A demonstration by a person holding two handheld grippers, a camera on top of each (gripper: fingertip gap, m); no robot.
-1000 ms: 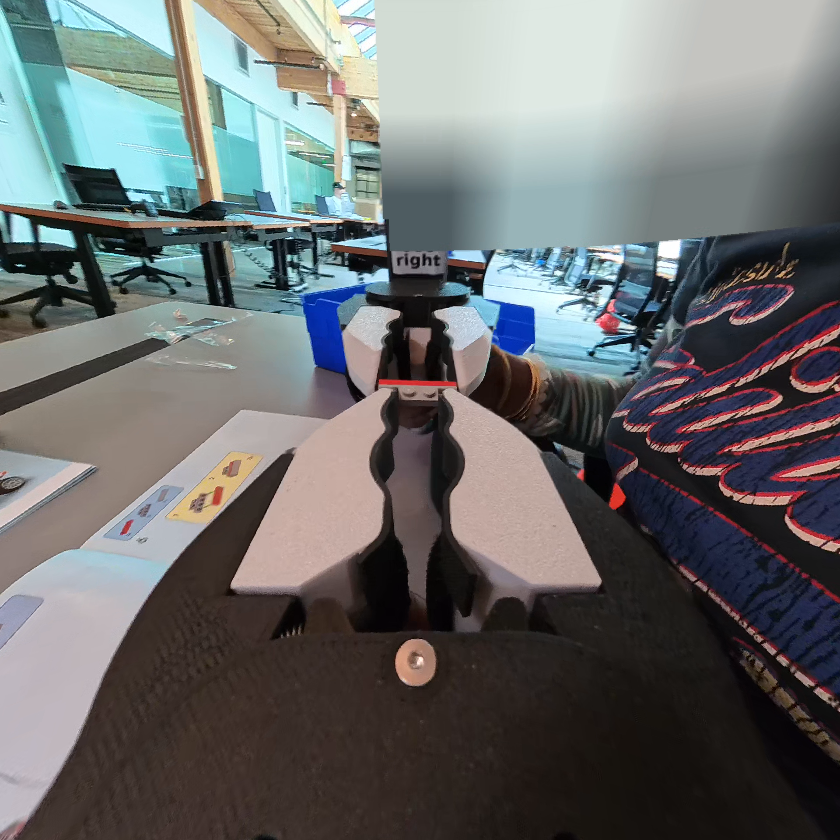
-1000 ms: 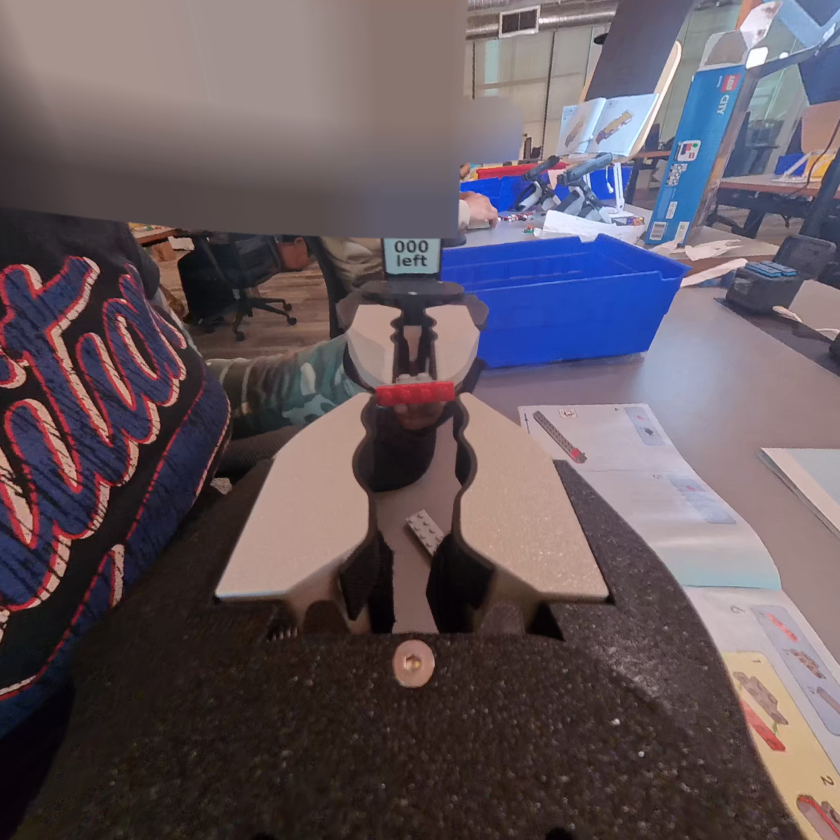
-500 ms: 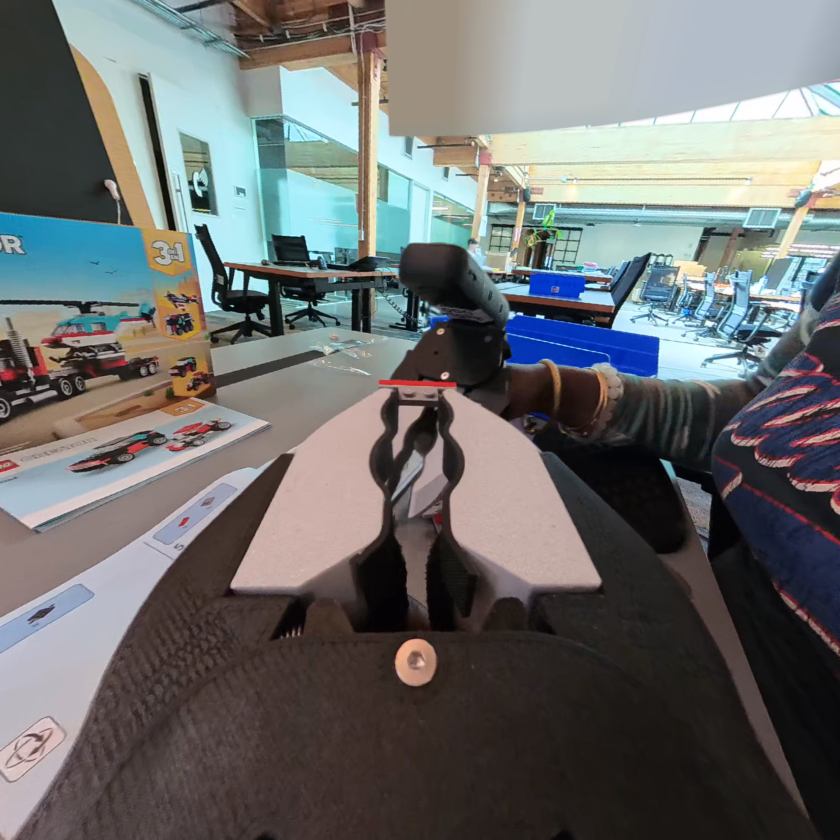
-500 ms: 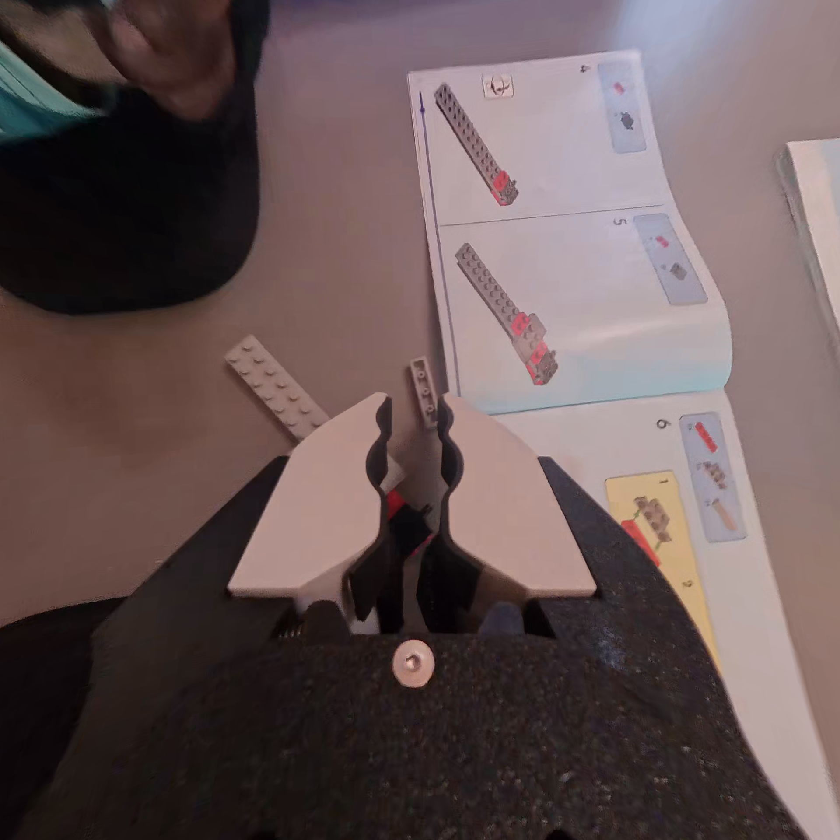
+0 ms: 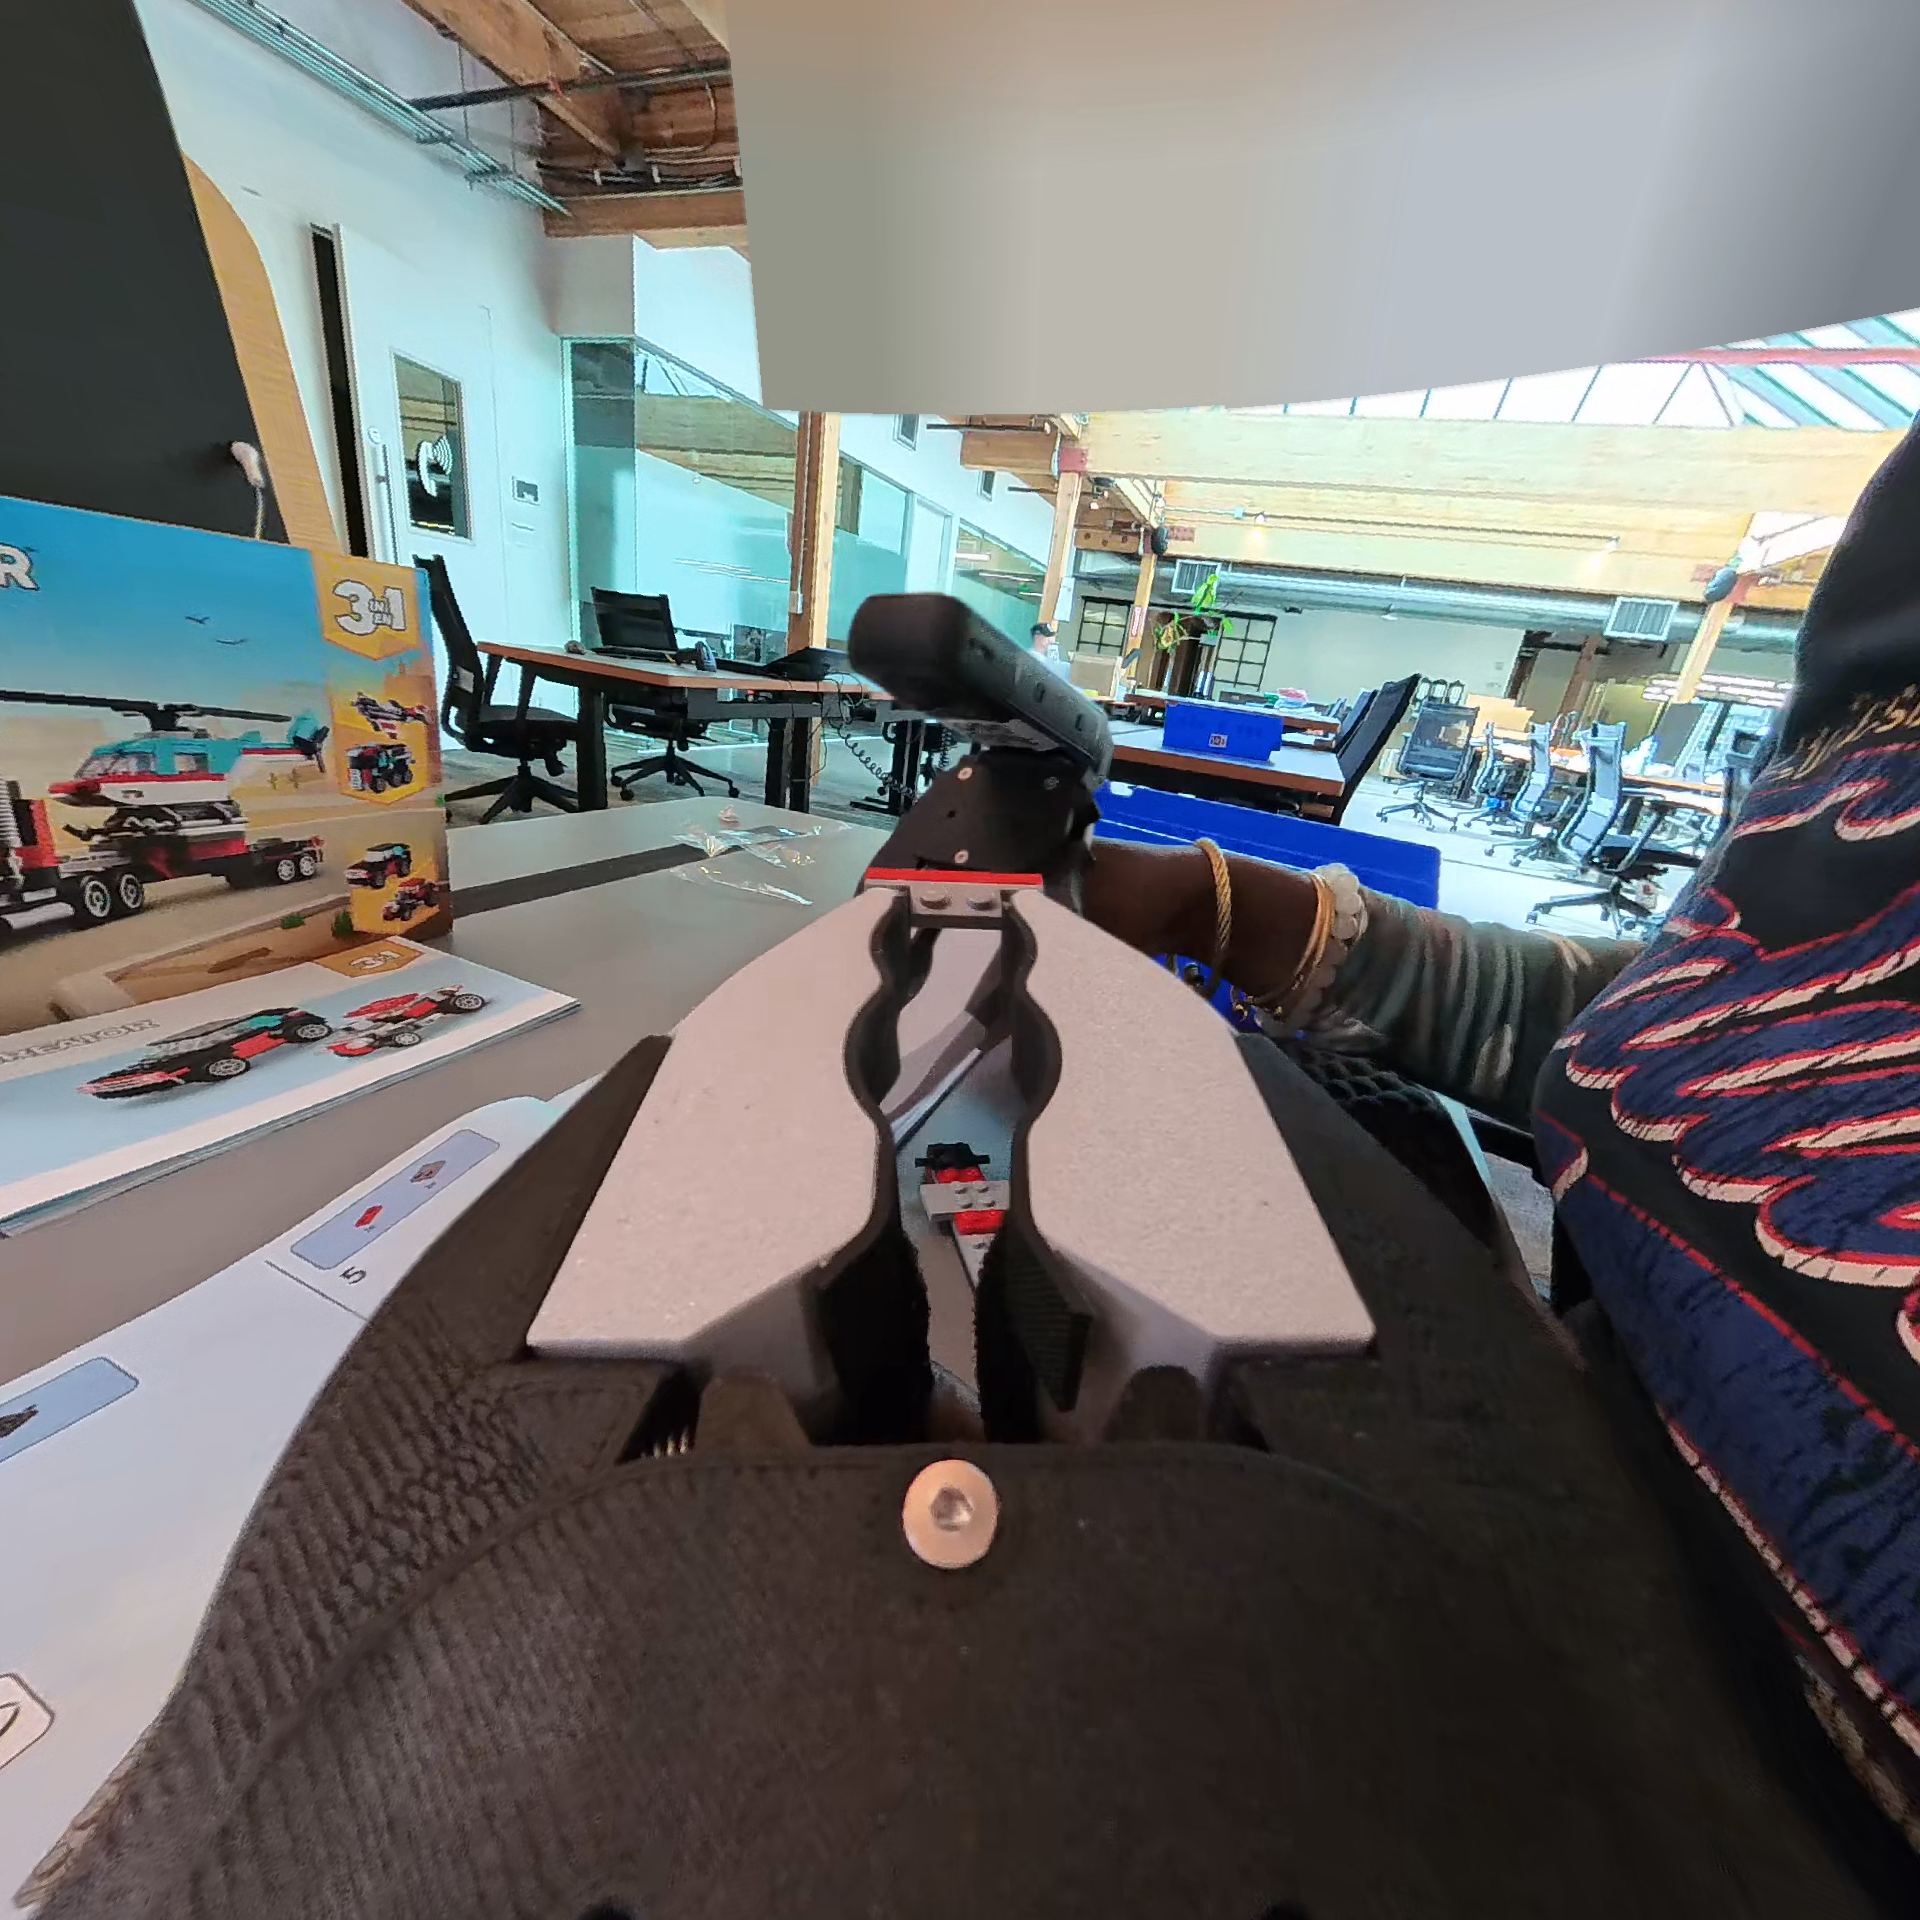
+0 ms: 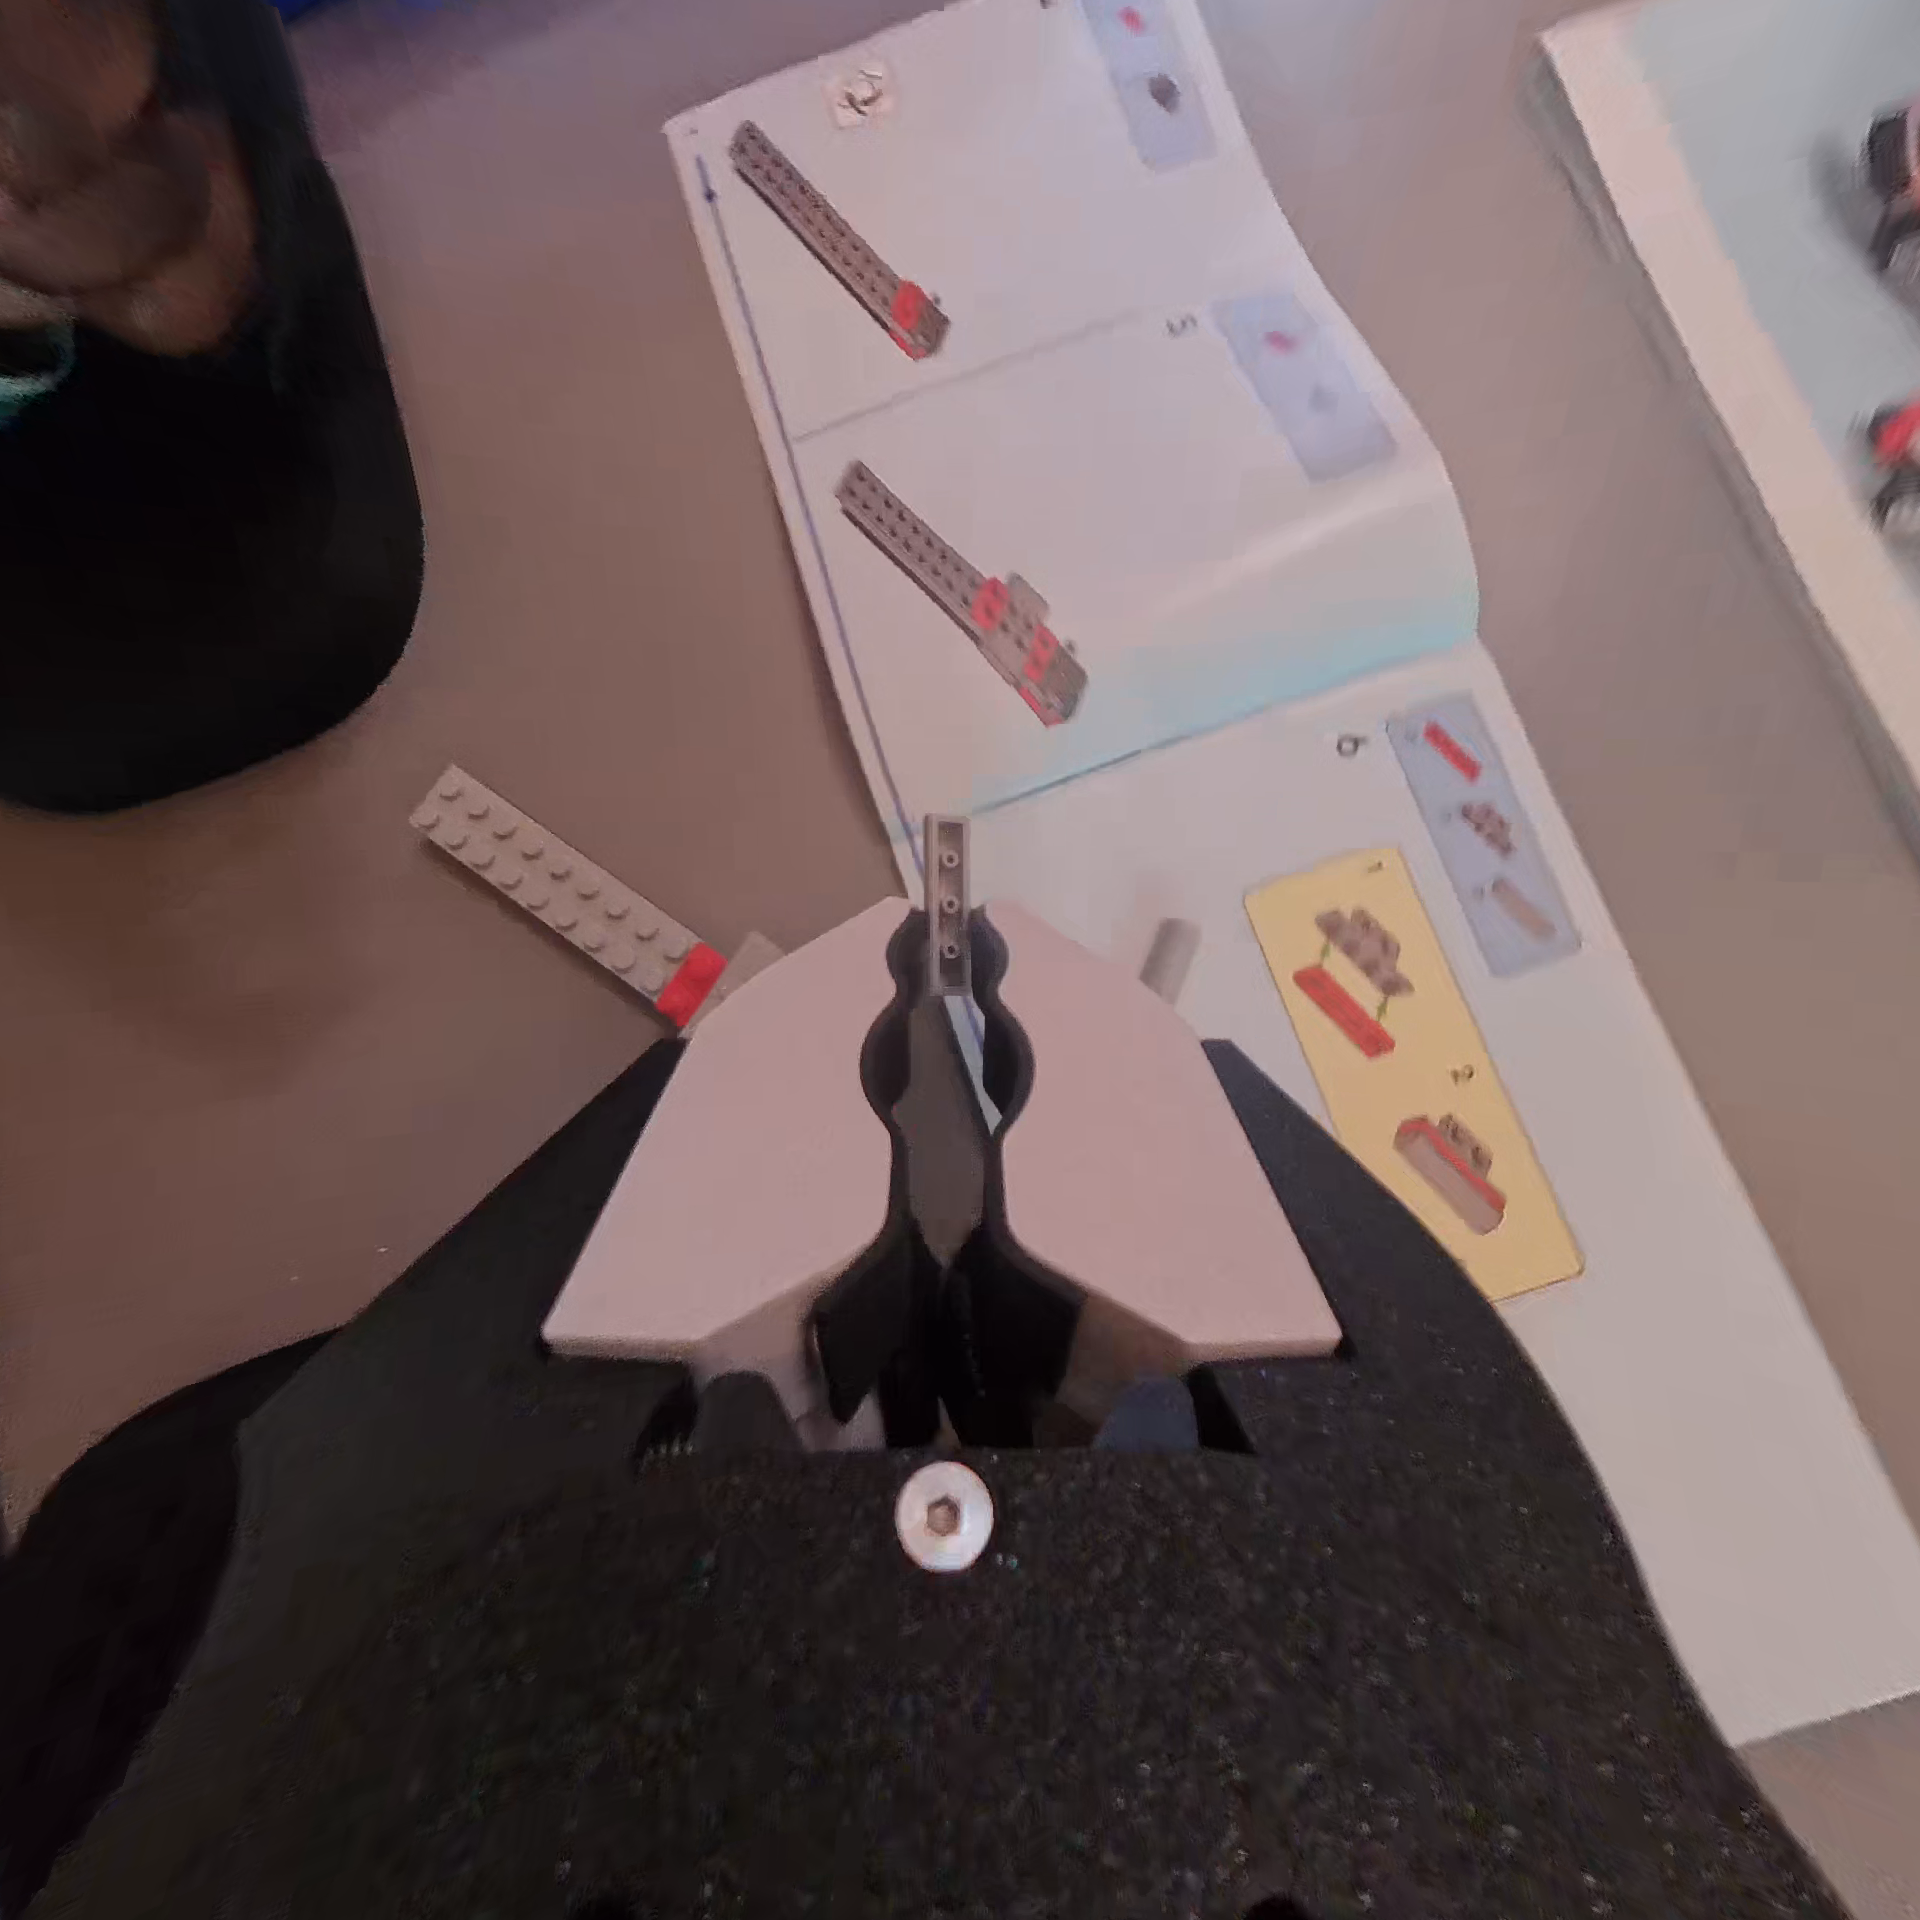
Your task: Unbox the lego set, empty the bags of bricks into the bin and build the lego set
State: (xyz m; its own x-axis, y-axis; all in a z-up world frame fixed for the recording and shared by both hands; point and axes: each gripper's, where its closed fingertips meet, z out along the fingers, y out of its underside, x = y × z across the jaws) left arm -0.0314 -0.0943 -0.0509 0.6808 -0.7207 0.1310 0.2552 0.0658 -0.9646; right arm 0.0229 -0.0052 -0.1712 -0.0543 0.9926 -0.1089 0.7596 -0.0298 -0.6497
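Note:
My left gripper (image 5: 953, 909) is shut on a small grey plate topped by a thin red plate (image 5: 953, 891), held up above the table. My right gripper (image 6: 948, 914) points down at the table, its tips closed around a narrow grey plate (image 6: 948, 873) at the edge of the instruction sheet (image 6: 1091, 468). I cannot tell whether that plate is lifted. A long grey plate with a red brick at its near end (image 6: 561, 894) lies on the table just left of the right gripper. It also shows between the left fingers (image 5: 961, 1195). The right gripper's black body (image 5: 977, 707) sits beyond my left tips.
The set's box (image 5: 208, 748) stands at the left with a booklet (image 5: 260, 1049) in front of it. A blue bin (image 5: 1247, 842) is behind the right hand, and empty clear bags (image 5: 748, 852) lie farther back. A small grey cylinder (image 6: 1169, 951) rests on the sheet. A person's torso is close on the right. The tips of one gripper are about 15 cm away from the tips of the other. My right tips are roughly 4 cm from the small grey cylinder (image 6: 1169, 951).
The right gripper swung from facing the left gripper down to the table and closed around the narrow grey plate. The left gripper kept its red-and-grey piece and turned left.

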